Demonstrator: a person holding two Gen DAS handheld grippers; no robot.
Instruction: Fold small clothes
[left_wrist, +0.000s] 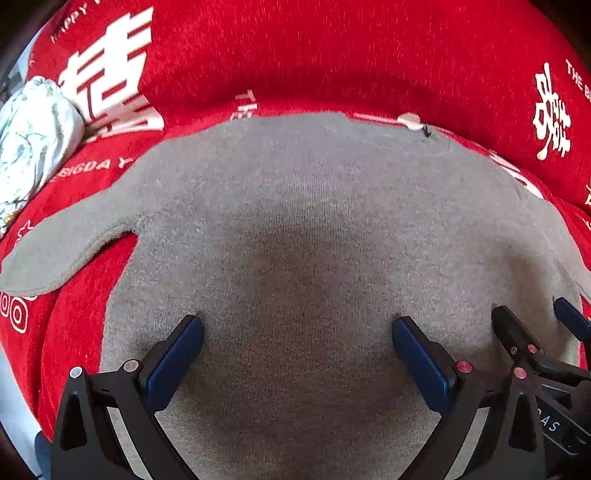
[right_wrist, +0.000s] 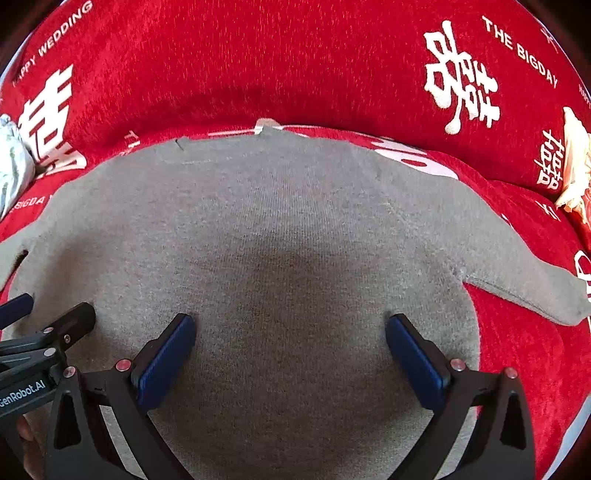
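A small grey knit sweater (left_wrist: 295, 221) lies spread flat on a red cloth, its neck at the far side with a white tag (left_wrist: 410, 121). One sleeve (left_wrist: 62, 251) sticks out to the left, the other sleeve (right_wrist: 528, 288) to the right. My left gripper (left_wrist: 297, 332) hovers open over the sweater's lower body, nothing between its blue pads. My right gripper (right_wrist: 290, 330) is also open over the same grey sweater (right_wrist: 280, 229), empty. Each gripper shows at the edge of the other's view: the right gripper (left_wrist: 535, 325) and the left gripper (right_wrist: 55, 314).
The red cloth (left_wrist: 332, 55) has white characters and lettering and covers the surface and the raised back behind. A pale floral bundle (left_wrist: 33, 140) lies at the far left. A cream-coloured item (right_wrist: 574, 166) sits at the far right.
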